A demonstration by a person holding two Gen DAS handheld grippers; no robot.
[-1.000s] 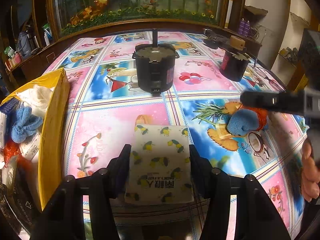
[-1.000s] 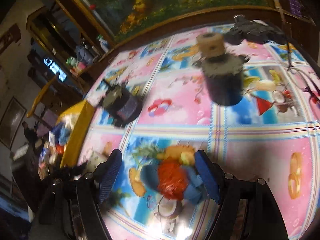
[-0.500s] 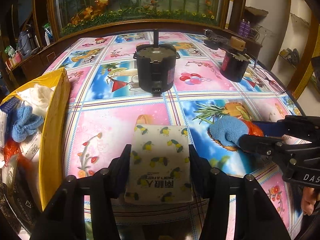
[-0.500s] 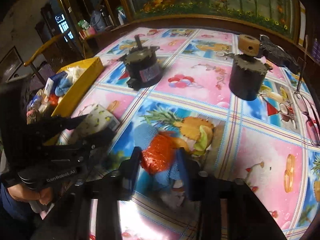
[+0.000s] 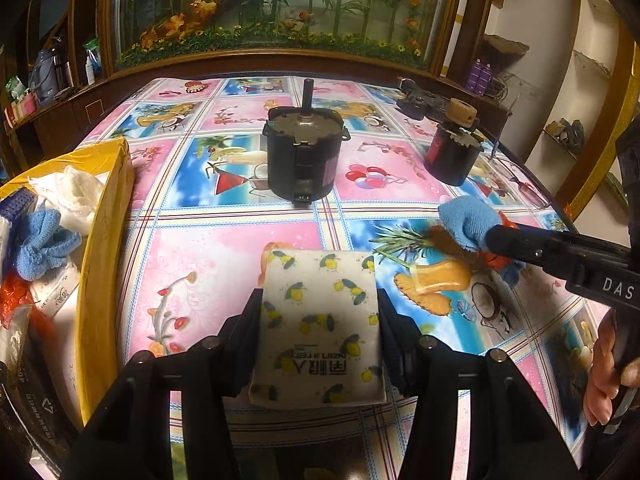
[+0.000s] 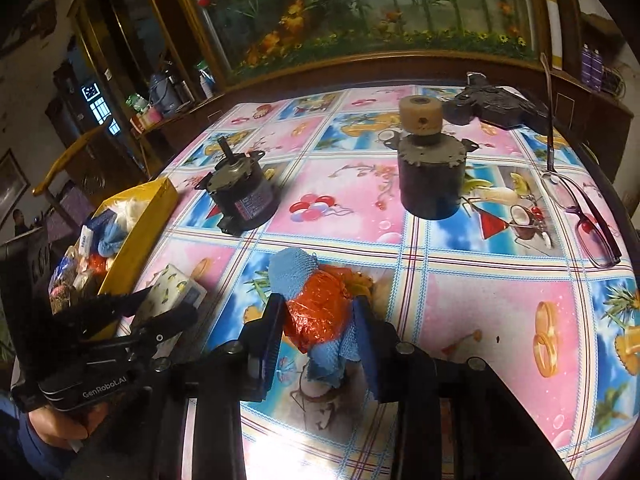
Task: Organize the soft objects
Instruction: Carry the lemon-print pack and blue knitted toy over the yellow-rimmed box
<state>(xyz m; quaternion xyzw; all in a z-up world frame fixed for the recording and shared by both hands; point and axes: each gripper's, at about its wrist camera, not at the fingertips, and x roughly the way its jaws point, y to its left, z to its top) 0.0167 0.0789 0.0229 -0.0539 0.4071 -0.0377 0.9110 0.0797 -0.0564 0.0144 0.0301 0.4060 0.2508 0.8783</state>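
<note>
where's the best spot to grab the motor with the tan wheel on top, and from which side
Grip the motor across its dark round body, below the jagged flange, coming from the near side or from above. It stands upright and apart from other things, and the body's straight walls suit flat jaws. The tan wheel on top is narrower and may slip or turn, and the glasses lie close on the right, so avoid that side.

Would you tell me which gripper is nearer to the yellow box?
Left. The left gripper, holding the tissue pack, sits right beside the yellow box; the right gripper is farther out over the table.
</note>
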